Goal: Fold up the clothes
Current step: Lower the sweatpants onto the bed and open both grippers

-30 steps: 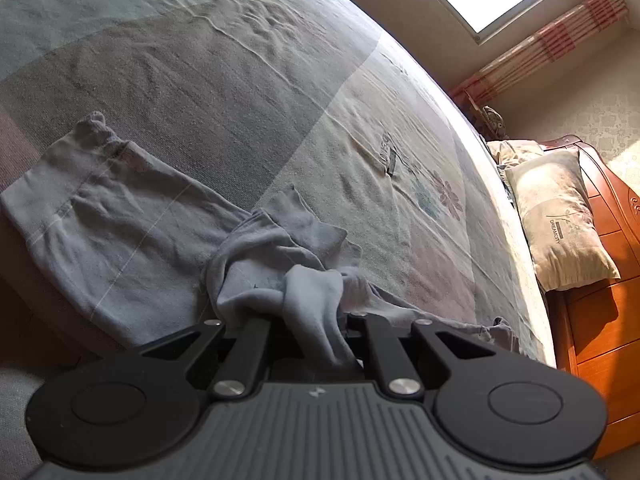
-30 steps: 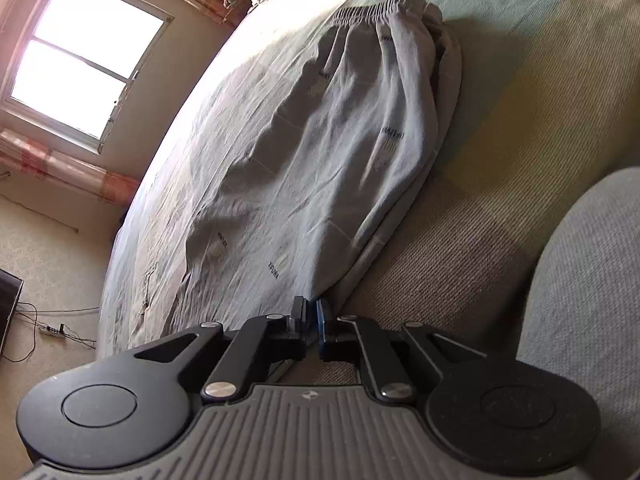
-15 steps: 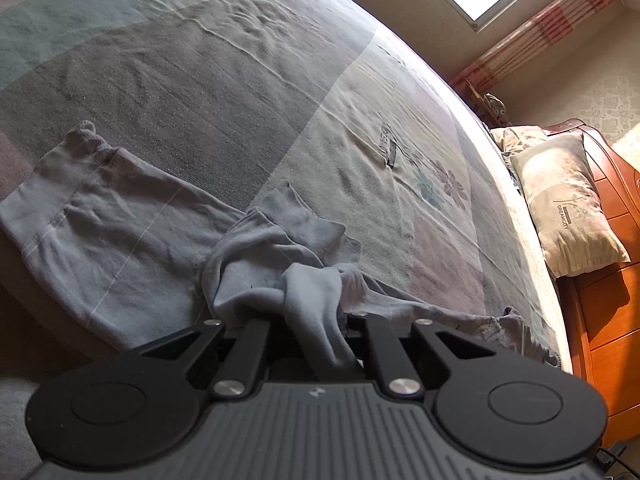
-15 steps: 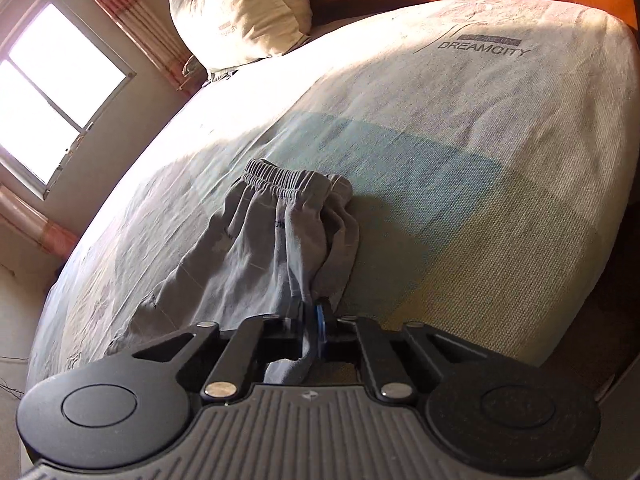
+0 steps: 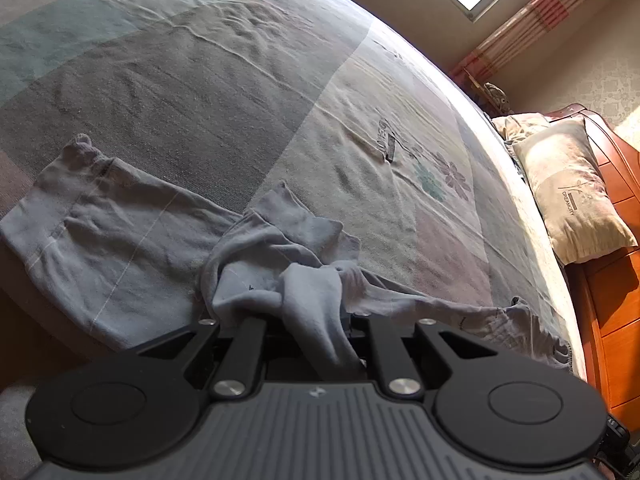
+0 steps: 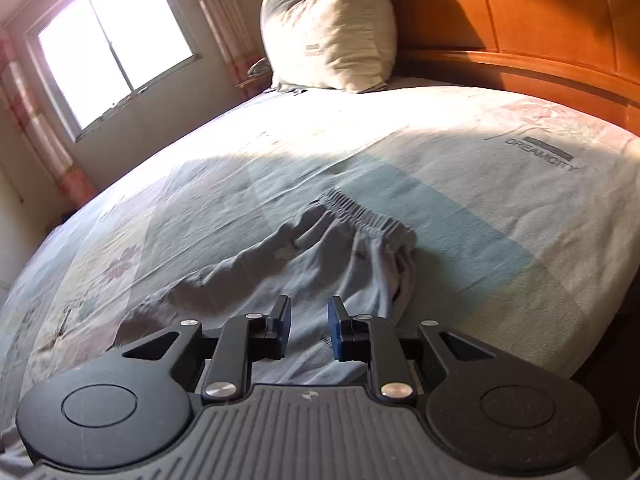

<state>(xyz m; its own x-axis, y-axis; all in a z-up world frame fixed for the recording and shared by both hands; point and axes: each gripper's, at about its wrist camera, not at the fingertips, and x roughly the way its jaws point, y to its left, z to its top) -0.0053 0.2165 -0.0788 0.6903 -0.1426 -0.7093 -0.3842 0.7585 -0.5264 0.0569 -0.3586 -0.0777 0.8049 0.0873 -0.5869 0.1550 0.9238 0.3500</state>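
Ahead of my right gripper (image 6: 307, 322) the jaws are opening with nothing between them, and the patchwork bedsheet (image 6: 460, 184) beyond lies flat and passable up to the cream pillow (image 6: 332, 36) and orange wooden headboard (image 6: 540, 32), which block the far end. My left gripper (image 5: 304, 320) is buried in bunched grey cotton trousers (image 5: 120, 232); past them the sheet is open, with a window wall (image 5: 424, 16) beyond.
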